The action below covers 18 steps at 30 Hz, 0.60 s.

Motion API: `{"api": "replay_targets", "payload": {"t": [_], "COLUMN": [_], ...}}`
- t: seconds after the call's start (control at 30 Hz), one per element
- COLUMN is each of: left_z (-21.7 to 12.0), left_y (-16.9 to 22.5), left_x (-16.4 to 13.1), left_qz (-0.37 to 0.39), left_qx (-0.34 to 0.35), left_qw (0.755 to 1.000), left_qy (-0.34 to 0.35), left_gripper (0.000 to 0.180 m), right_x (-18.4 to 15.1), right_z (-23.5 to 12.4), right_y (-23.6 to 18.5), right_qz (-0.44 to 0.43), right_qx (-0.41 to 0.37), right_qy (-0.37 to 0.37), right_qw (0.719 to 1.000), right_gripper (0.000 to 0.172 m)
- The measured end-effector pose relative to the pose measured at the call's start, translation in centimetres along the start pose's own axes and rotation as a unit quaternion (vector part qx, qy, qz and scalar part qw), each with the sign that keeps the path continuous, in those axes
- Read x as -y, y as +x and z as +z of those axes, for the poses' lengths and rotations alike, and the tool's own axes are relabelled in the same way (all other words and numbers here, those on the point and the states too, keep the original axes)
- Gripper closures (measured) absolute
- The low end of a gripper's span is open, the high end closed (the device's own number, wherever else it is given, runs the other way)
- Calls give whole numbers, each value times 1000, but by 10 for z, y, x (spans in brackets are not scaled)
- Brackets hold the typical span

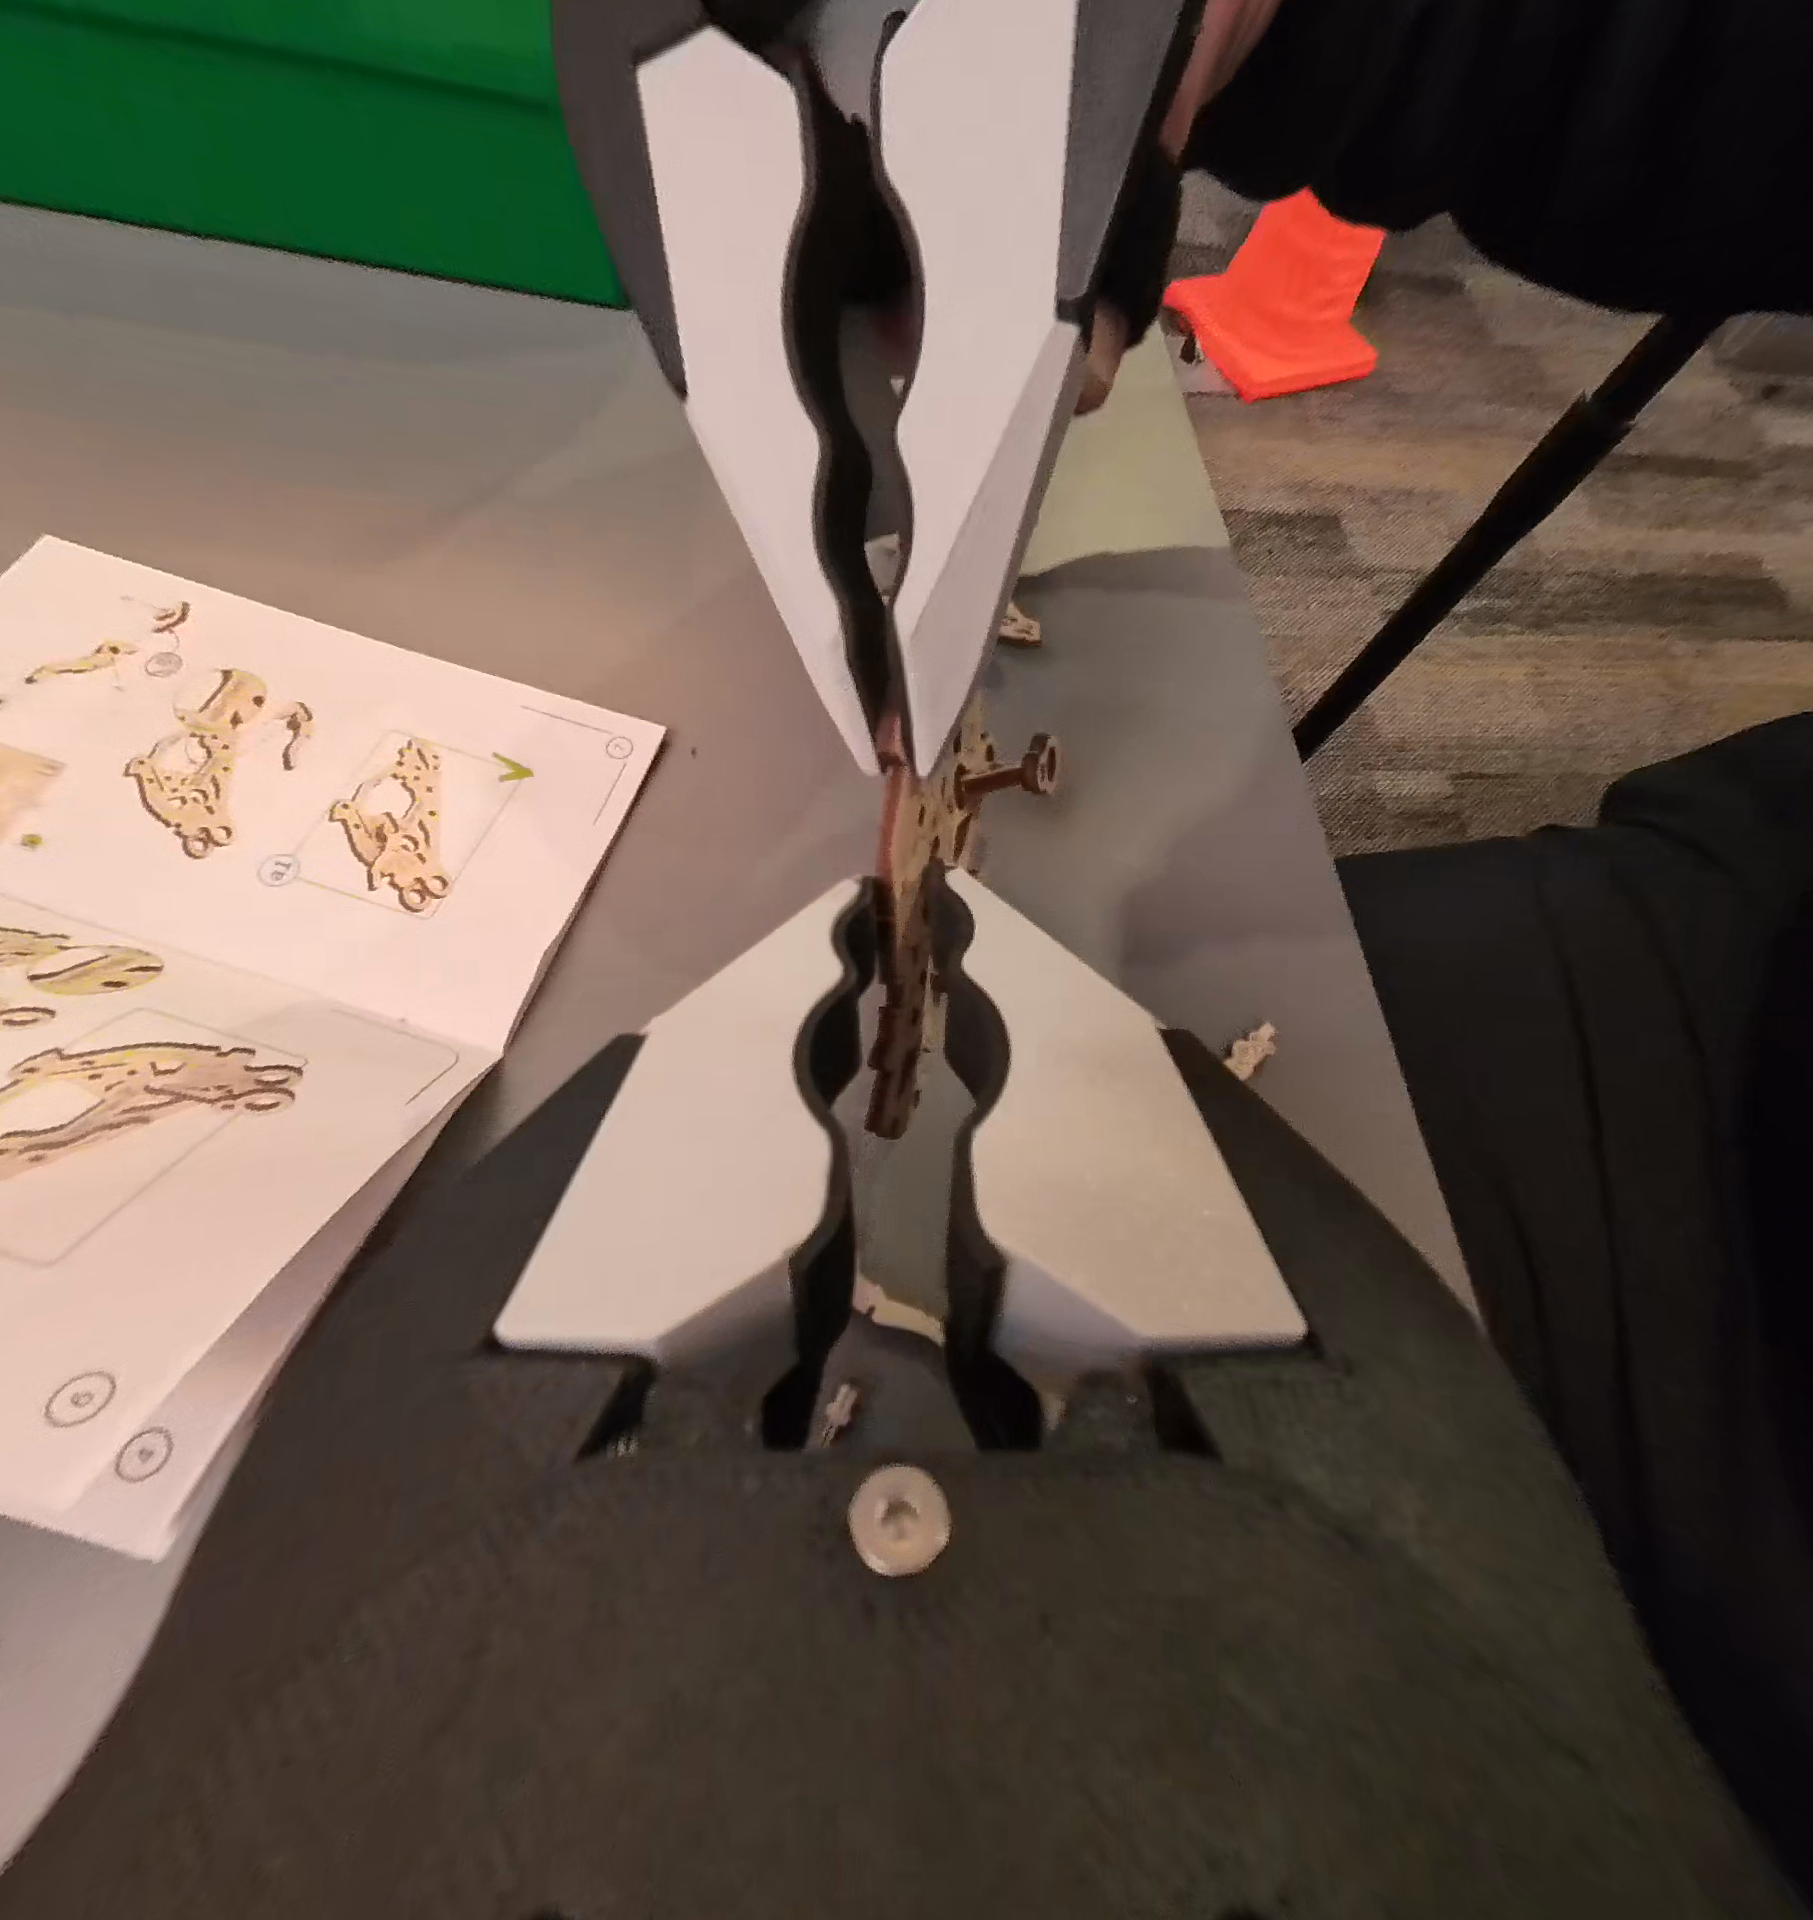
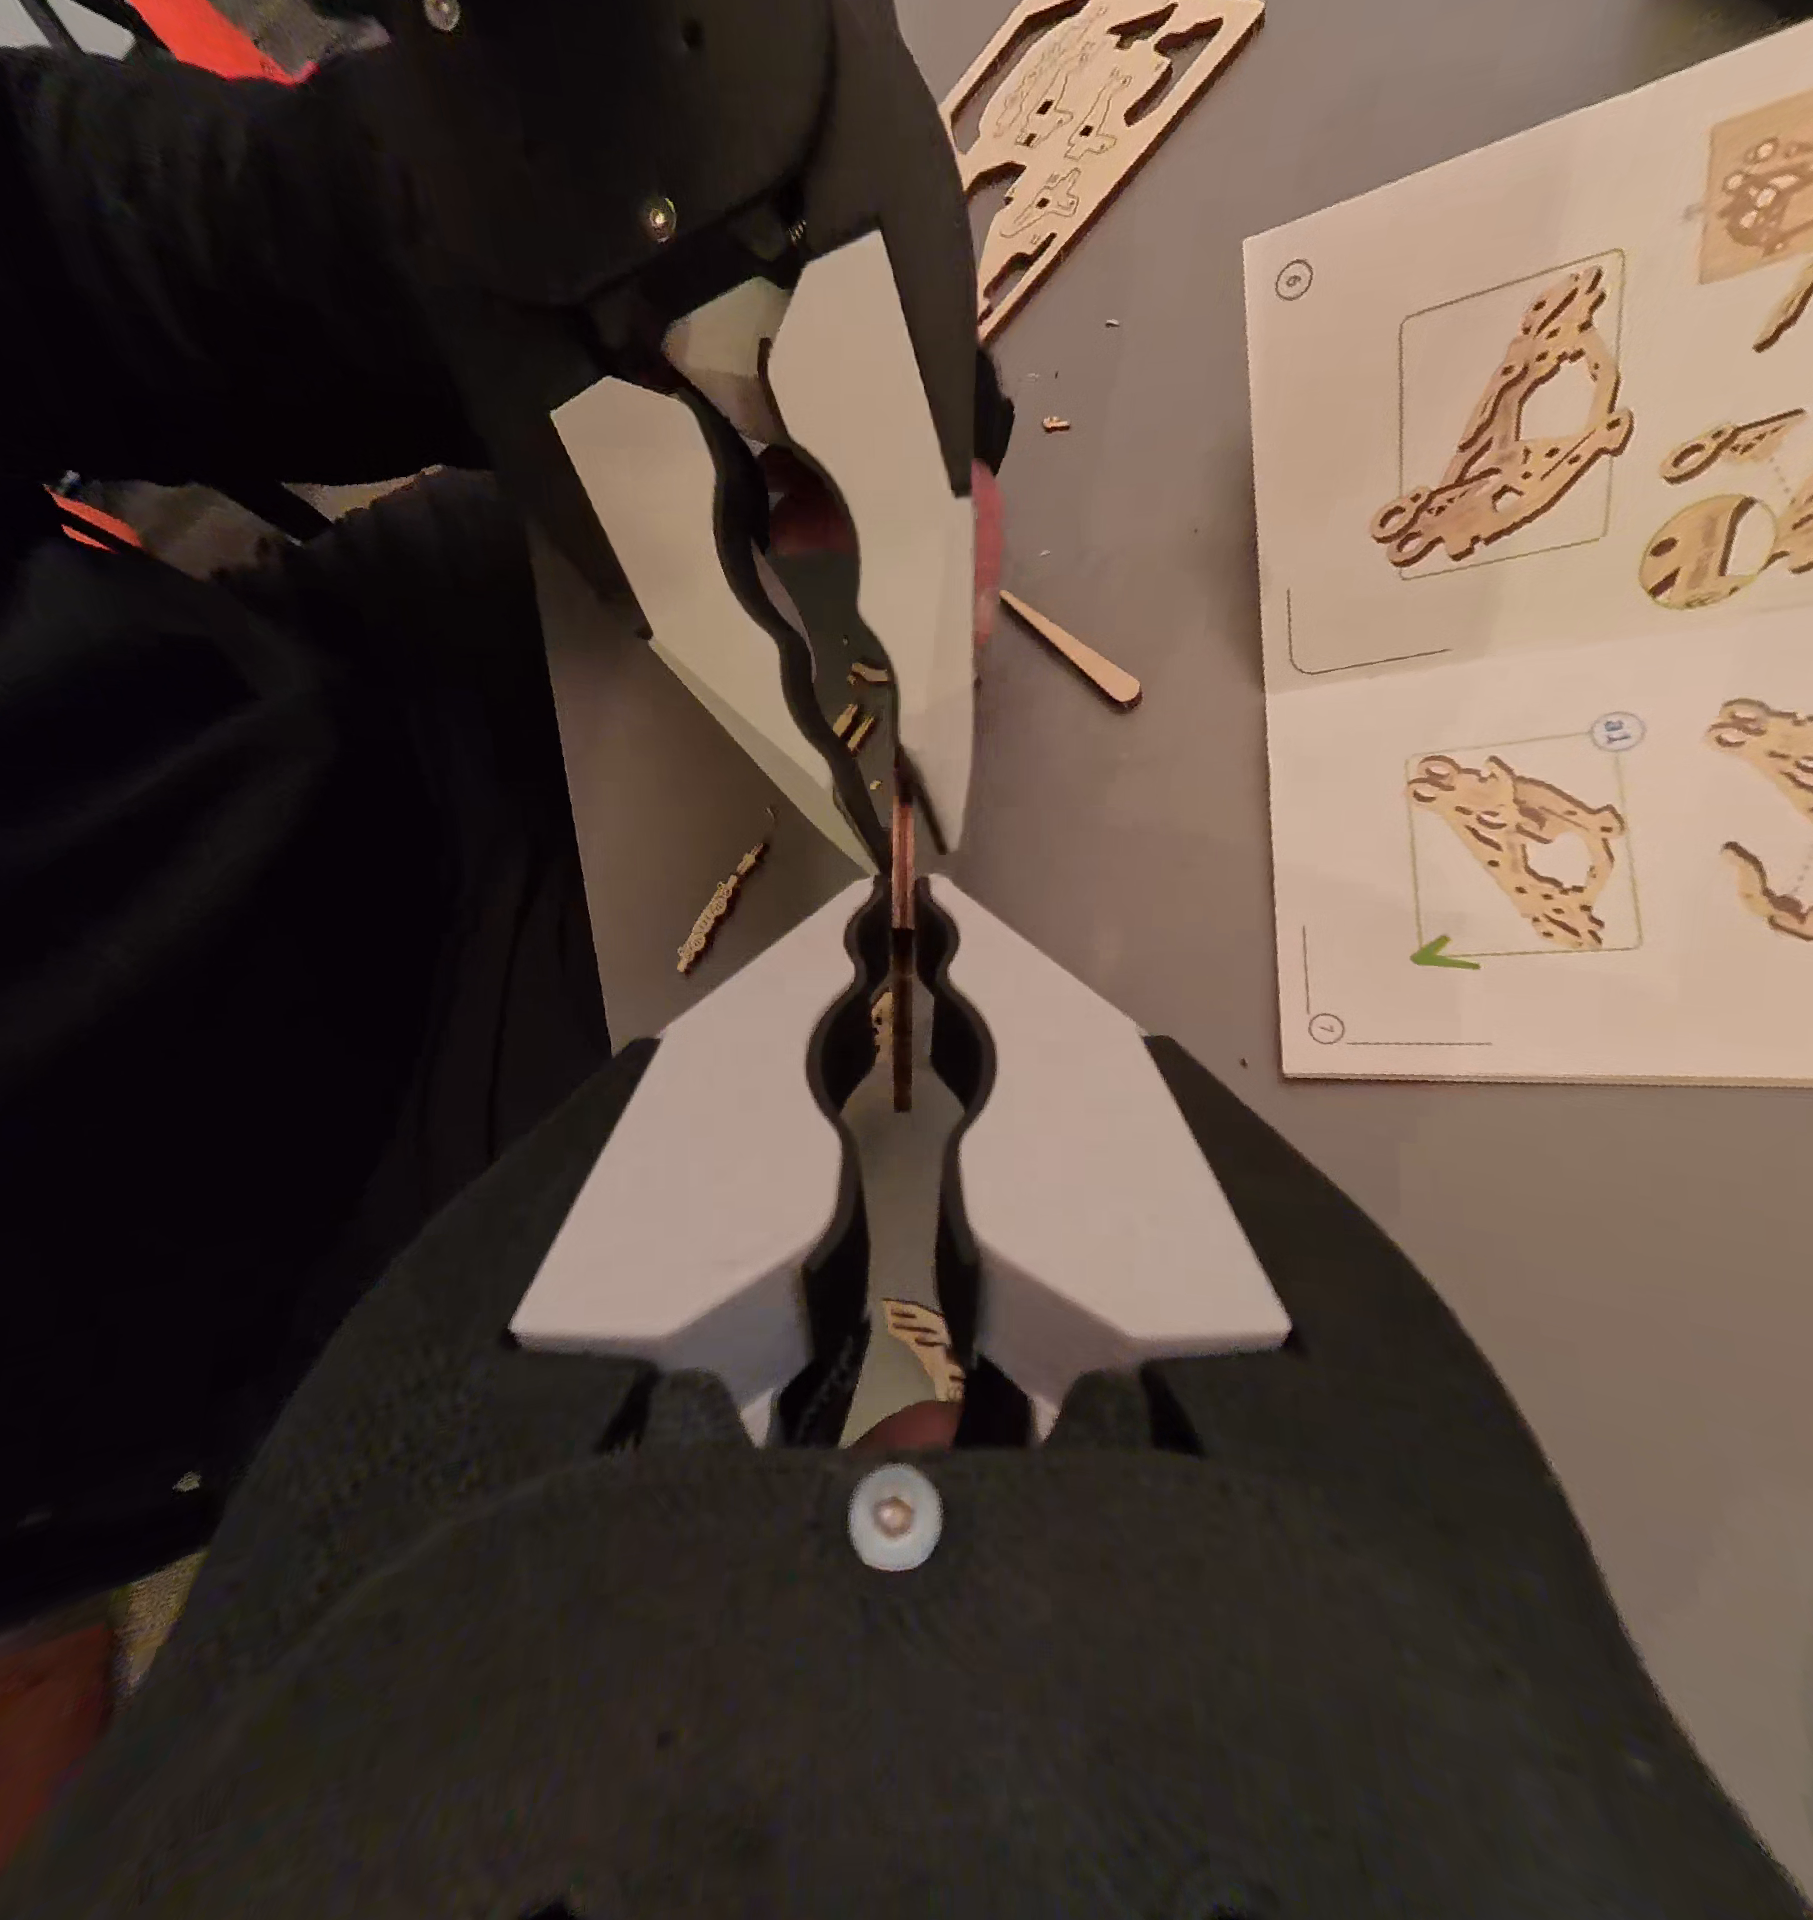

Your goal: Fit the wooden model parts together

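Note:
A flat pale wooden model part [image 1: 928, 831] with dark cut-outs hangs edge-on above the grey table [image 1: 466, 436]. A small wooden peg [image 1: 1016, 774] with a round head sticks out of its right side. My left gripper [image 1: 904, 883] is shut on the near end of the part. My right gripper [image 1: 897, 764] comes in from the far side, tip to tip, and is shut on the other end. In the right wrist view the part [image 2: 902, 935] shows as a thin brown edge between the pads of my right gripper [image 2: 902, 883], and my left gripper [image 2: 907, 836] meets it from above.
An open instruction booklet [image 1: 258, 935] lies on the table, also in the right wrist view [image 2: 1567, 675]. A punched-out wooden sheet [image 2: 1078, 135], a wooden stick [image 2: 1073, 655] and small loose parts [image 2: 720, 909] lie around. A person in black clothing [image 1: 1660, 1143] stands at the table edge. The grippers are tip to tip, or close to it.

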<state>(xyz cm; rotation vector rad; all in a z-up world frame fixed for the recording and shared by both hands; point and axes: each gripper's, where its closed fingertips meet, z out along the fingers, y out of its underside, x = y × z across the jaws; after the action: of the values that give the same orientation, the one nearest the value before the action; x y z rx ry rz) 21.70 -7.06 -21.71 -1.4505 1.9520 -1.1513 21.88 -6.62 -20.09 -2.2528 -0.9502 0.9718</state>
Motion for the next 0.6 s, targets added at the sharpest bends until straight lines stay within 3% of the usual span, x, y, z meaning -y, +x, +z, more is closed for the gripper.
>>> {"api": "replay_targets", "payload": {"t": [0.03,0.6], "left_z": [0,2], "left_y": [0,-13], "left_x": [0,9], "left_qz": [-7,-92], "left_qx": [-2,-8], "left_qw": [1000,994], "left_qy": [2,50], "left_gripper": [175,179], "right_x": [0,6], "right_z": [-1,-16], "right_y": [0,15], "right_qz": [-5,-14], "right_qx": [-1,-80], "right_qy": [-3,10], "right_qw": [1000,997], "right_gripper": [171,156]}}
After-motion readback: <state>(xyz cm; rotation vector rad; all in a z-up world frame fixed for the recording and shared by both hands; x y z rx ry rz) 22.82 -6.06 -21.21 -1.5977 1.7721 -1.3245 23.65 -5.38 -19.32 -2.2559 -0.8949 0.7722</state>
